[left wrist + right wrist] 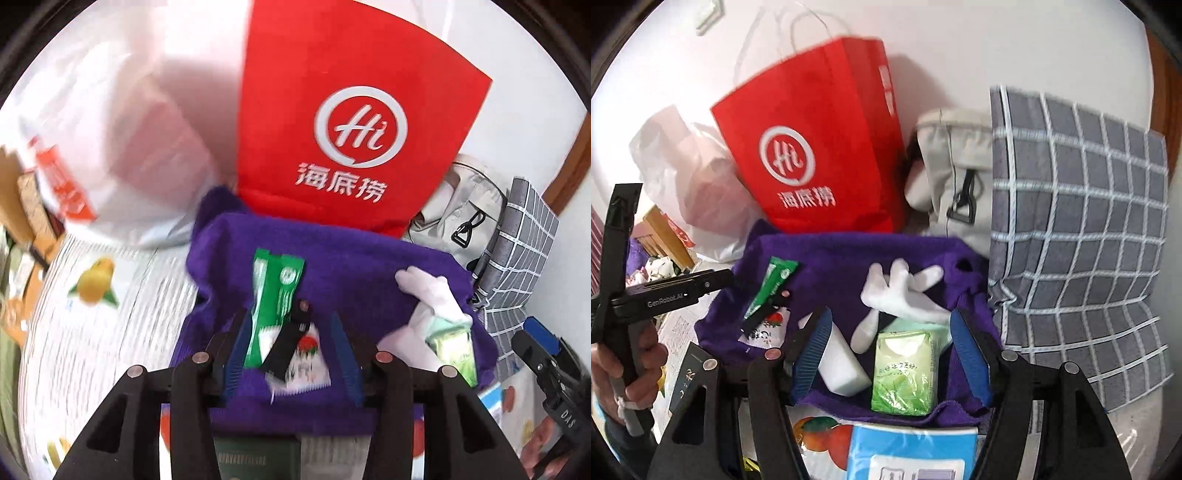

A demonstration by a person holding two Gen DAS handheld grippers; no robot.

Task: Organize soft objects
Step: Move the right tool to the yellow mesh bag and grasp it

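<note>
Left tongs [291,354]: we see them open above the purple towel [332,266], gripping nothing.
Right tongs [890,350]: open, empty, over the green tissue pack [903,373].
Towel: spread before the red bag [812,147], carrying a white glove [901,291] and green packet [273,291].

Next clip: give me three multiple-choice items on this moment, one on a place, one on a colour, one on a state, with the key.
1. Where does the white glove lie?
A. on the purple towel
B. inside the red bag
C. on the checked pillow

2. What colour is the tissue pack?
A. red
B. green
C. black

3. How do the right gripper jaws stand?
A. clamped on the glove
B. shut, nothing between them
C. open, pads off the pack

Key: 1 A, the glove rests on the towel; 2 B, its wrapper is green; 3 C, gaps show beside both pads.
</note>
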